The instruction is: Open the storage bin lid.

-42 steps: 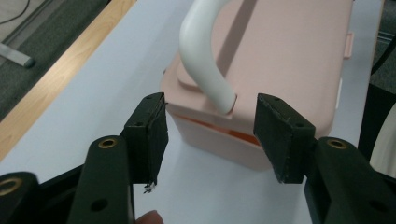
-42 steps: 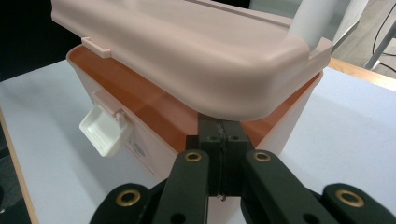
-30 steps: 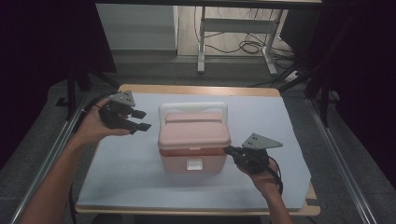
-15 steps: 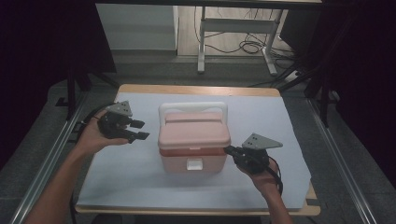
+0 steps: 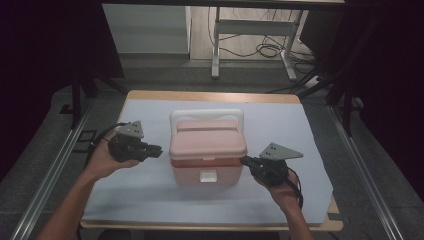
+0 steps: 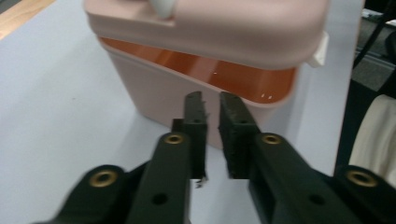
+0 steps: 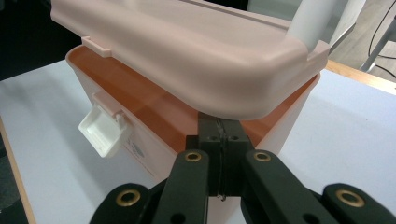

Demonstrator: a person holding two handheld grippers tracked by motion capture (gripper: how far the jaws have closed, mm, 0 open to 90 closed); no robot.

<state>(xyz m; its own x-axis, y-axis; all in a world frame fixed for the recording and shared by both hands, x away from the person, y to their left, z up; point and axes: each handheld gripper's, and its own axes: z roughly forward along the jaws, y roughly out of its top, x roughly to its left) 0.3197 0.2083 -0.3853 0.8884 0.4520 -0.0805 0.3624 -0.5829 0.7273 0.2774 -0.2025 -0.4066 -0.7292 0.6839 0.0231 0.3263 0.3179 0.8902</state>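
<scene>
A pink cooler box (image 5: 207,165) with a white handle (image 5: 206,114) stands mid-table. Its lid (image 5: 207,142) sits slightly raised, so the orange inner rim (image 6: 219,77) shows under it. The white front latch (image 7: 103,129) hangs loose. My left gripper (image 5: 157,150) hovers left of the box, pointing at its side; its jaws have just been closing to a narrow gap (image 6: 210,100) with nothing between them. My right gripper (image 5: 245,161) is shut and holds nothing, its tips (image 7: 219,122) at the box's right rim just under the lid's edge (image 7: 187,60).
A pale blue mat (image 5: 300,130) covers the wooden table (image 5: 210,96). Metal rails (image 5: 55,165) run along both sides. A desk frame and cables (image 5: 265,47) stand on the floor beyond the far edge.
My left gripper has come down and a little toward me beside the box, and its wide-spread jaws have closed to a narrow gap. The right gripper and the box have stayed put.
</scene>
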